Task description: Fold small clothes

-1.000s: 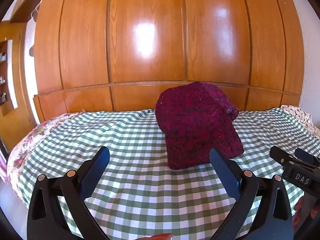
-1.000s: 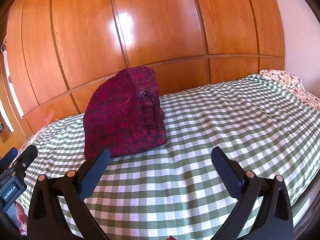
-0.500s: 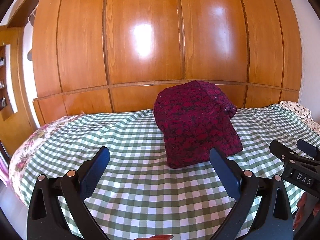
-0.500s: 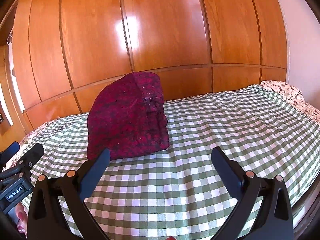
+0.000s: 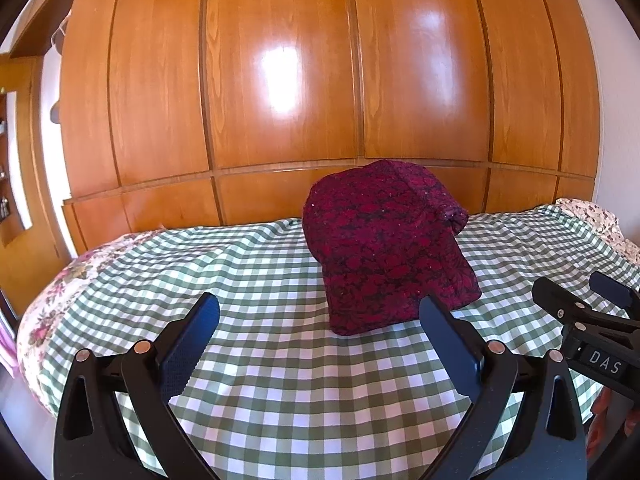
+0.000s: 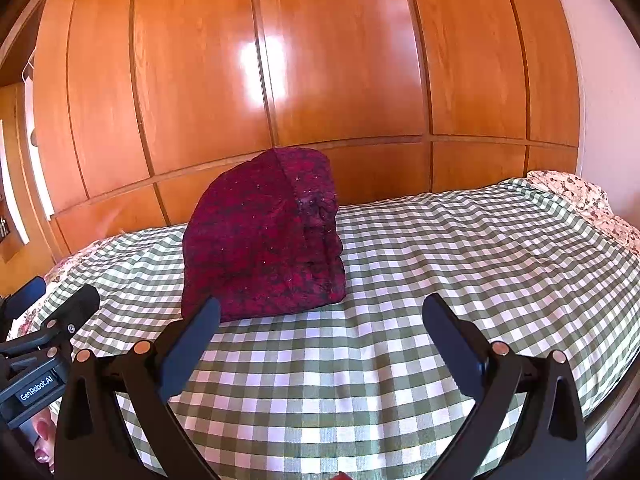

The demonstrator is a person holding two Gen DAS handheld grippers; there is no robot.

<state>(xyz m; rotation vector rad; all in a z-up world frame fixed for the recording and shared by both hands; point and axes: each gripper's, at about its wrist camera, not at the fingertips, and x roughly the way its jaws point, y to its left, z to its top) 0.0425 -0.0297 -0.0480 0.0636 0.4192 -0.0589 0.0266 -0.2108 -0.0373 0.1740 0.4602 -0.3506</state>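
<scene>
Below, we see the left gripper (image 5: 320, 316) and right gripper (image 6: 320, 316) spread wide, both empty, above the green-and-white checked bedcover (image 5: 280, 392). Beyond their fingertips the folded dark-red patterned knit garment (image 5: 384, 248) lies untouched. Only our right view shows its creased side (image 6: 320, 232).

1. The garment (image 5: 386, 244) is a dark red knit with a black floral pattern and small pale flecks.
2. It is bundled into a tall, rounded heap that stands up instead of lying flat.
3. Seen from the right wrist, the garment (image 6: 262, 236) shows a smooth broad face on the left and creased, stacked folds down its right side.
4. It sits on the green-and-white checked bedspread (image 5: 280, 380), toward the wooden wall panels.
</scene>
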